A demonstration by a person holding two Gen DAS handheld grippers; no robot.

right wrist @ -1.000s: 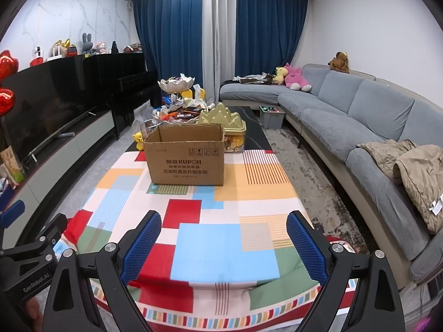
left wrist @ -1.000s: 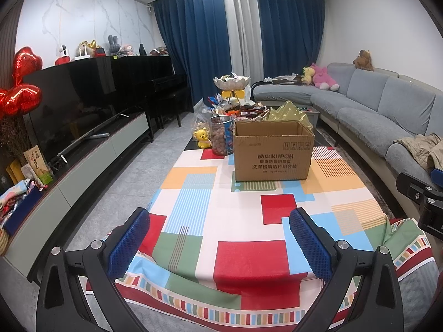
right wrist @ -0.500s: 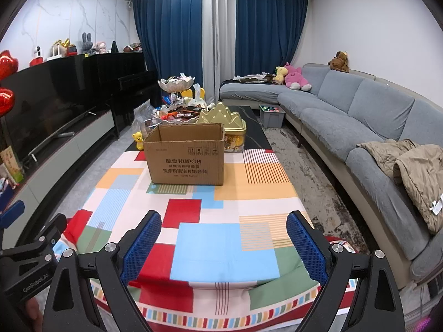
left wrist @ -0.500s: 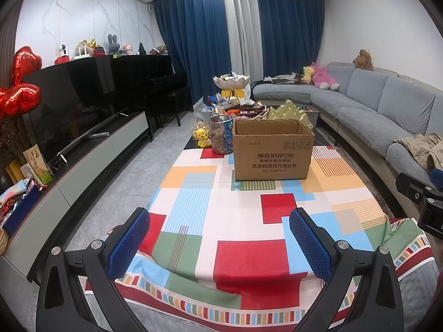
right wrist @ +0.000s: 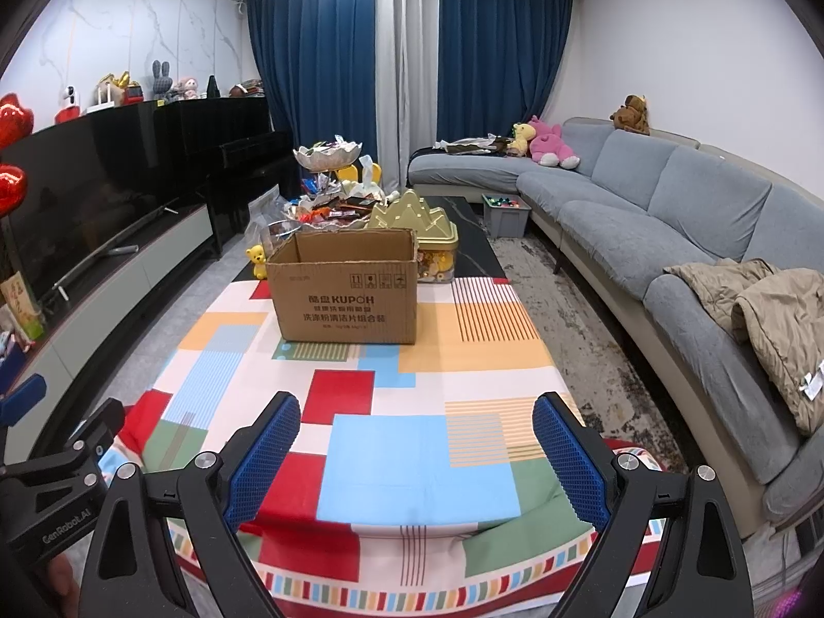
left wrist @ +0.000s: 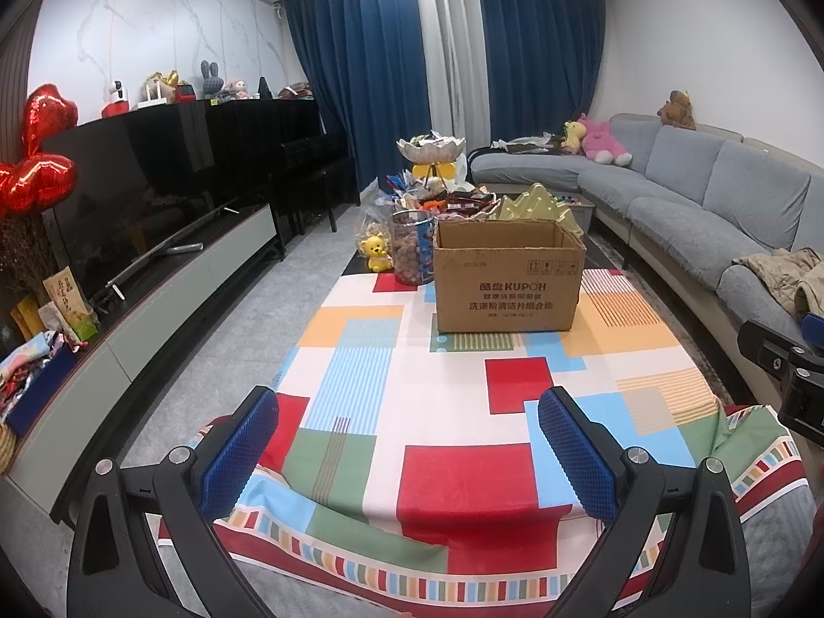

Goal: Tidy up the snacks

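Left-wrist view, L to R: jar of brown round snacks (left wrist: 410, 247) sits upper centre, touching the left side of the cardboard box (left wrist: 509, 278). Looks like clear hard plastic, prob. medium weight and a bit slick; best taken round the body, upright. Wrapped snack pile (left wrist: 453, 202) lies behind the box, centre frame: light, crinkly, soft, so pinch a wrapper edge or the middle, gently. Box is open-topped, light, stiff enough to take them. Left gripper (left wrist: 407, 458), bottom of frame, jaws spread wide, nothing held, touching nothing, above the near edge of the patchwork cloth (left wrist: 463, 386).

Right-wrist view: right gripper (right wrist: 414, 456), bottom centre, likewise spread wide and empty, well short of the box.
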